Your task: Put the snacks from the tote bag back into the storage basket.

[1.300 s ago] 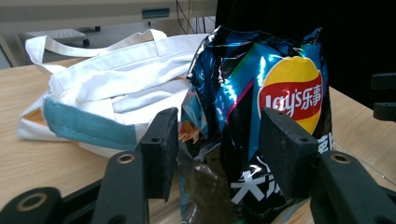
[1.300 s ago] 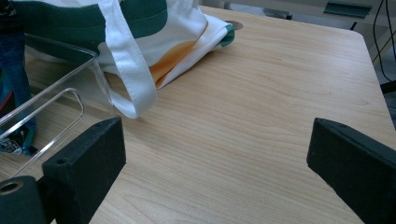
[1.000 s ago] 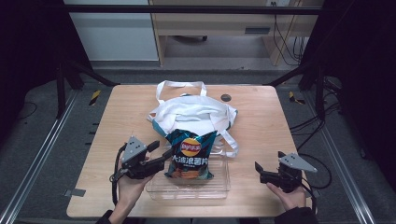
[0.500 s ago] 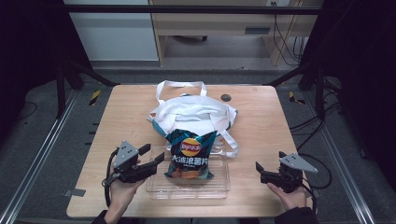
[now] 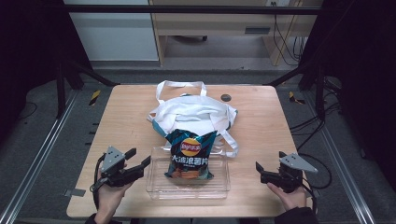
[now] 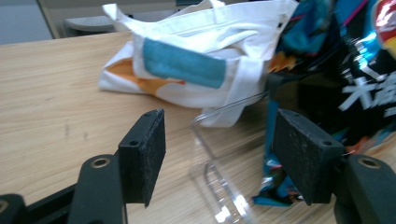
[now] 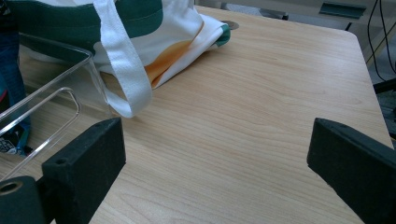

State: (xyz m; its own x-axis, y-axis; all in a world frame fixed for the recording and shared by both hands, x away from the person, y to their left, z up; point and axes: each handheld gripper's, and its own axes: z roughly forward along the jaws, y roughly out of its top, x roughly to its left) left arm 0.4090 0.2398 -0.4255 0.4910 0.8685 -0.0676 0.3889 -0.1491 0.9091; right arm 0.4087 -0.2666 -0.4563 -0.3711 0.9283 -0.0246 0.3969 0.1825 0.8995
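Tote bag (image 6: 187, 65) teal patch in left claw view.

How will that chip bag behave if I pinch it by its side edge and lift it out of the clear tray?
The chip bag looks puffed and glossy, so it is probably light but slippery, and likely to crumple under the pads. It lies half on the clear tray, half on the white tote bag, so it may swing or snag the tote's strap when lifted.

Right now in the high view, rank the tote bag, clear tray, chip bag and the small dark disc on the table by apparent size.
1. Tote bag
2. Clear tray, close behind the tote, which is crumpled and partly covered, so that order is unsure
3. Chip bag
4. Dark disc, plainly smallest
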